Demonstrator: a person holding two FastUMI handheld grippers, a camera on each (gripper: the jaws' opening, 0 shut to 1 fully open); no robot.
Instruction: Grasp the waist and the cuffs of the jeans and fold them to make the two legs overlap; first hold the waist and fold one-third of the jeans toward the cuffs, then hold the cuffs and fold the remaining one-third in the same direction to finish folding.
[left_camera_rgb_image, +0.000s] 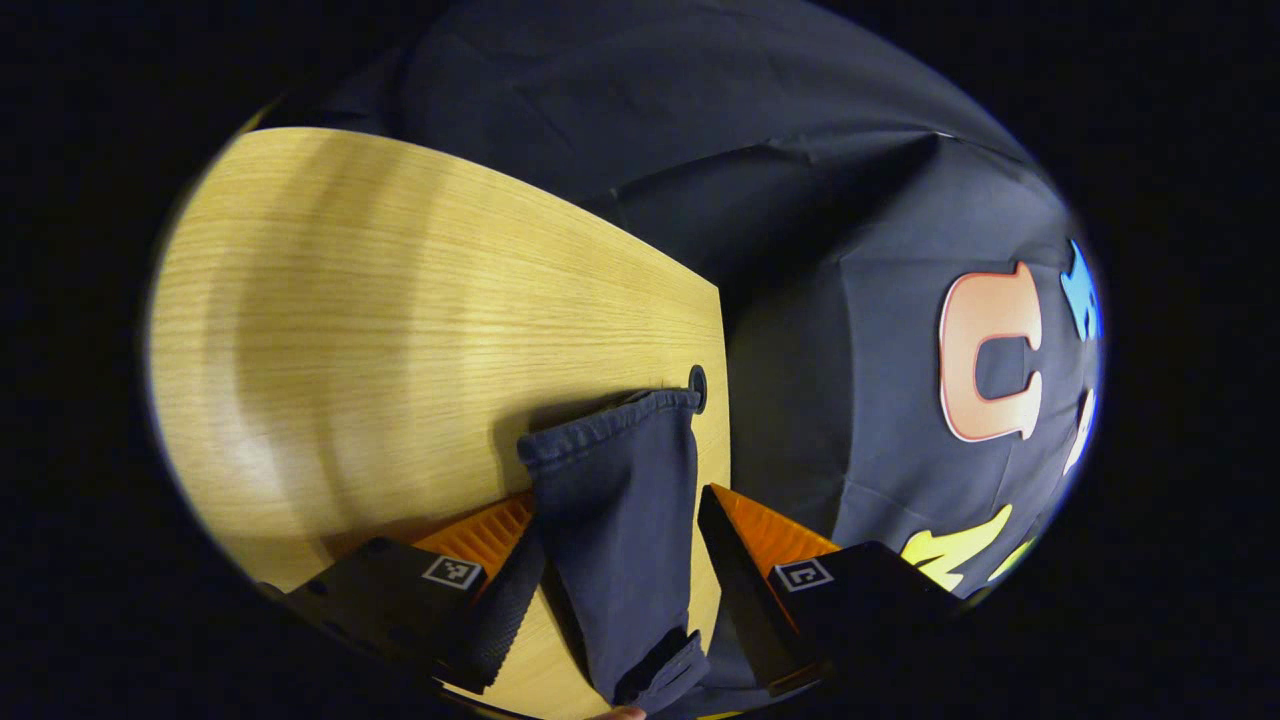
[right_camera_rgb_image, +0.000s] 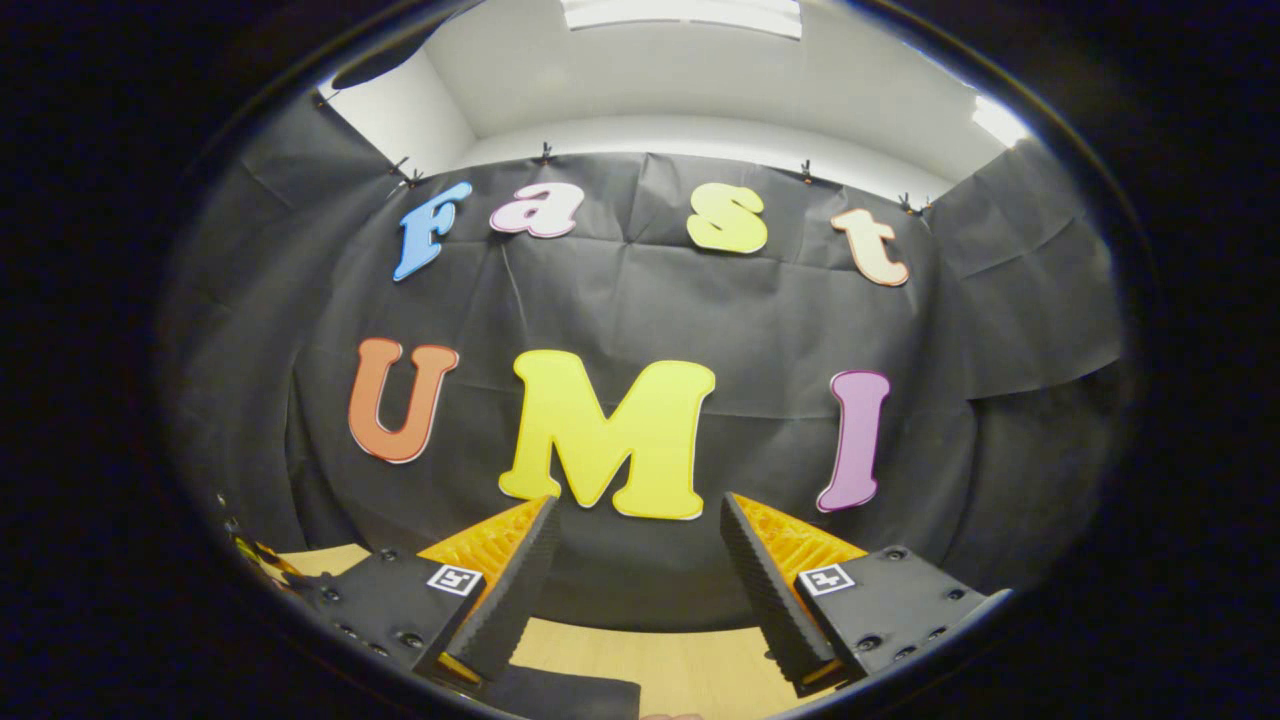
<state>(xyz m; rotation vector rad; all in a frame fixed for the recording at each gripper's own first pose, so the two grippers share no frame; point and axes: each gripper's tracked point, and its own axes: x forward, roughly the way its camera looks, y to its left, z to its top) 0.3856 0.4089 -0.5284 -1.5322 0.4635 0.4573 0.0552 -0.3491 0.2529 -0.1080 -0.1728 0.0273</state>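
In the left gripper view a dark blue jeans leg (left_camera_rgb_image: 615, 540) runs up between my left gripper's (left_camera_rgb_image: 620, 530) two fingers. Its hemmed cuff (left_camera_rgb_image: 610, 420) ends near the table's right edge and throws a shadow on the wood. The orange-and-black fingers stand wide apart on either side of the cloth, so the left gripper is open. In the right gripper view my right gripper (right_camera_rgb_image: 635, 540) is open with nothing between its fingers, and it faces the booth wall. A strip of dark jeans cloth (right_camera_rgb_image: 560, 698) lies just below its left finger.
The light wooden table (left_camera_rgb_image: 380, 330) spreads to the left of the jeans leg. A round black hole (left_camera_rgb_image: 697, 386) sits at its right edge beside the cuff. Beyond that edge hangs the black cloth wall (left_camera_rgb_image: 850, 380). A band of tabletop (right_camera_rgb_image: 690, 665) lies under the right gripper.
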